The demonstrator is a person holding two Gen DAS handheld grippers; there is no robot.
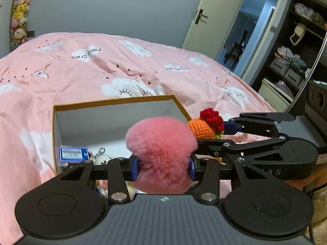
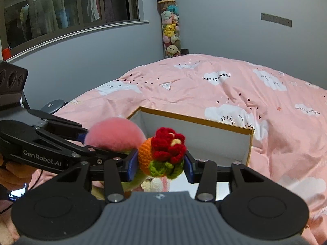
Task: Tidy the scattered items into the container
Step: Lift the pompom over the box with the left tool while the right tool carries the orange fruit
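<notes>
L gripper [image 1: 163,166] was clamped on a pink fur pom-pom [image 1: 161,153], its blue pads [image 1: 134,168] pressed into the fluff on both sides. In the L wrist view the pom-pom sat over the near edge of the box [image 1: 114,102], hiding part of the inside. R gripper [image 2: 160,166] was clamped on a crocheted toy [image 2: 161,155]: orange body, red flower w/ pale centre on top, green bits below. Its pads [image 2: 131,167] squeezed the toy from either side.

The box was an open cardboard container w/ tan rim and white inner walls, resting on a bed w/ a pink duvet [image 1: 102,67] printed w/ white clouds and paper cranes. Inside, at the L wall, lay a small blue-and-white packet w/ barcode [image 1: 73,153]; next to it a metal keychain clasp [image 1: 100,152] on a pale plush thing, mostly hidden behind the L gripper. In the R wrist view some cream and pink knitted item showed below the toy, too hidden to ID.

Both grippers were close together at the box's near side; the toy showed just R of the pom-pom in the L view, pom-pom just L of the toy in the R view. Whether either item was over the opening or just short of it: can't tell.

Bkgd: grey wall, a tall column of plush toys [image 2: 170,32] w/ a panda on top, open door [image 1: 216,20], dark shelves [image 1: 296,47].
</notes>
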